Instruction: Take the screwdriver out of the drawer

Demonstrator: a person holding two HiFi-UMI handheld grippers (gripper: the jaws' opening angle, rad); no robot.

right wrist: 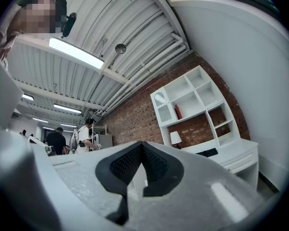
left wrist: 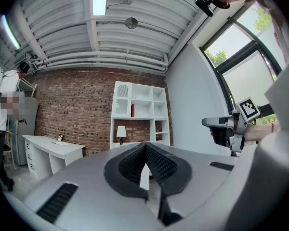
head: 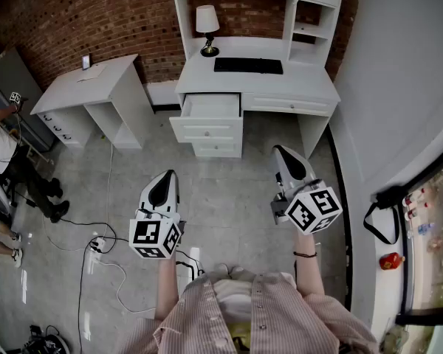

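Observation:
A white desk (head: 310, 87) with a hutch stands against the brick wall, some way ahead of me. Its top left drawer (head: 207, 109) is pulled open; I make out no screwdriver in its pale inside from here. My left gripper (head: 165, 177) and right gripper (head: 280, 152) hover over the floor well short of the desk, both pointing toward it. The left gripper (left wrist: 145, 147) has its jaws shut tip to tip with nothing between them. The right gripper (right wrist: 142, 145) is likewise shut and empty. The desk (right wrist: 241, 150) shows small behind the right jaws.
A lamp (head: 207, 28) and a black keyboard (head: 248, 66) sit on the desk. A second white desk (head: 88, 87) stands to the left. Cables and a power strip (head: 97, 245) lie on the floor at left, near a person's legs (head: 37, 190). A white wall (head: 399, 102) runs along the right.

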